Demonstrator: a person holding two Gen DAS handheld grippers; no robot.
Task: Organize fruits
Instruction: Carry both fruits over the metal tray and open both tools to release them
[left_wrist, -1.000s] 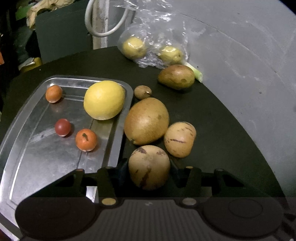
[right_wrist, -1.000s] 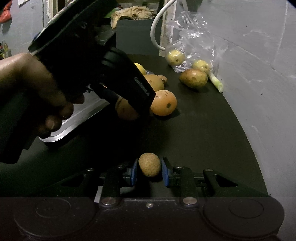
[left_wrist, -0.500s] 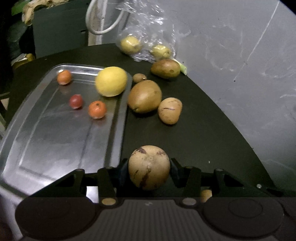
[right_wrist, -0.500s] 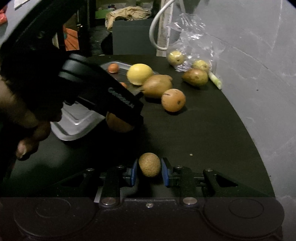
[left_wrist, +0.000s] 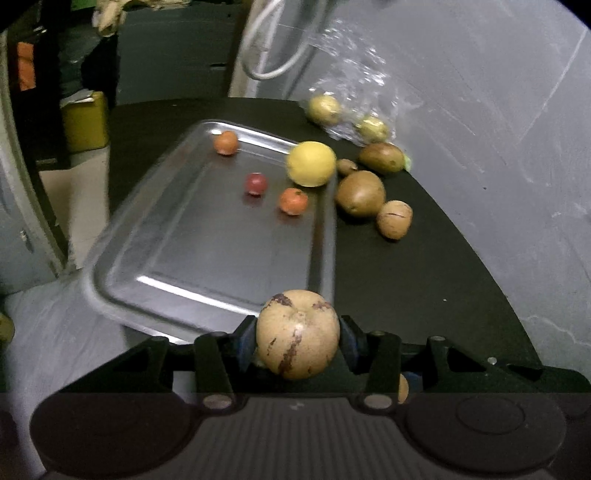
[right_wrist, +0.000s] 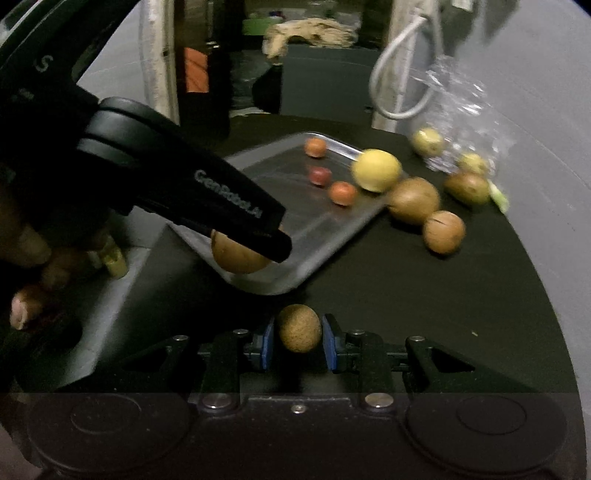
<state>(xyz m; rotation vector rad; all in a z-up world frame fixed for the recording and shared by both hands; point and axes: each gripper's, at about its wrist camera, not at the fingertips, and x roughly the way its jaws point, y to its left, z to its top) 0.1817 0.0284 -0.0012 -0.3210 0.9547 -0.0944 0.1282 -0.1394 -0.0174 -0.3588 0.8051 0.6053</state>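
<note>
left fingers (left_wrist: 297, 338) hold big streaky fruit (left_wrist: 297, 334), now lifted back over tray (left_wrist: 207, 236) near corner | right fingers (right_wrist: 298, 338) hold small brown fruit (right_wrist: 298, 328) above worktop (right_wrist: 424, 295) | both go in tray next, I think

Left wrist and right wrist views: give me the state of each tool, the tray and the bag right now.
Left tool: shut on streaked tan fruit, held off the table.
Right tool: shut on small brown fruit.
Metal tray: flat on the table, holding four fruits at its far end.
Plastic bag: on the table by the wall, two yellowish fruits inside.
</note>
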